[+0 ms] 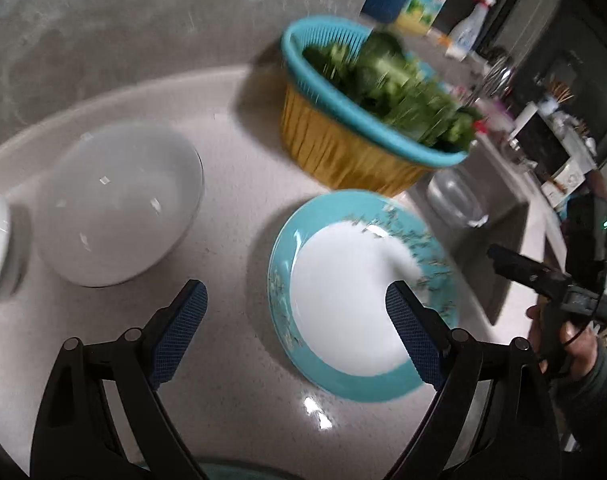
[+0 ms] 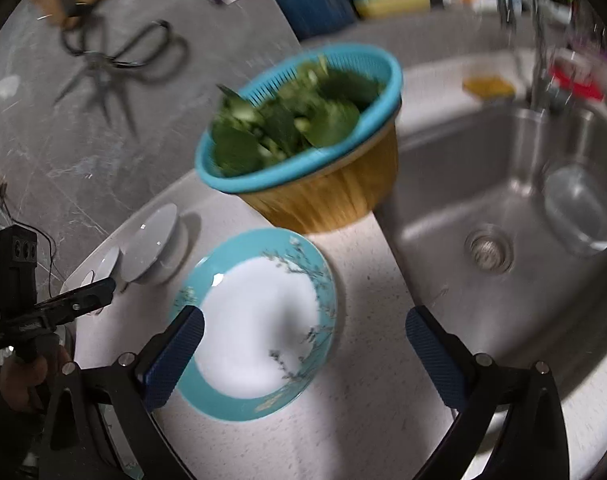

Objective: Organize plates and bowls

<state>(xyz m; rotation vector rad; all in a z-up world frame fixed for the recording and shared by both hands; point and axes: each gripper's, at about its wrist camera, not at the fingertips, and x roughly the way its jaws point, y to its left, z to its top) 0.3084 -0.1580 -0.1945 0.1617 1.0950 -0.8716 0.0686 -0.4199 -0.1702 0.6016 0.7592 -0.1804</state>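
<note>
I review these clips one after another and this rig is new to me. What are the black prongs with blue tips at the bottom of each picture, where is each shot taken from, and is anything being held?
The prongs are two-finger grippers that a person holds, one in each hand. Each carries a wide-angle camera looking along its fingers. One picture comes from the left gripper, the other from the right gripper.

On the pale counter lie a teal-rimmed plate, a white bowl and a colander of greens. A second white dish at the left edge is partly cut off. The sink is to the right.

Both grippers are open and hold nothing. The pictures are blurred.
</note>
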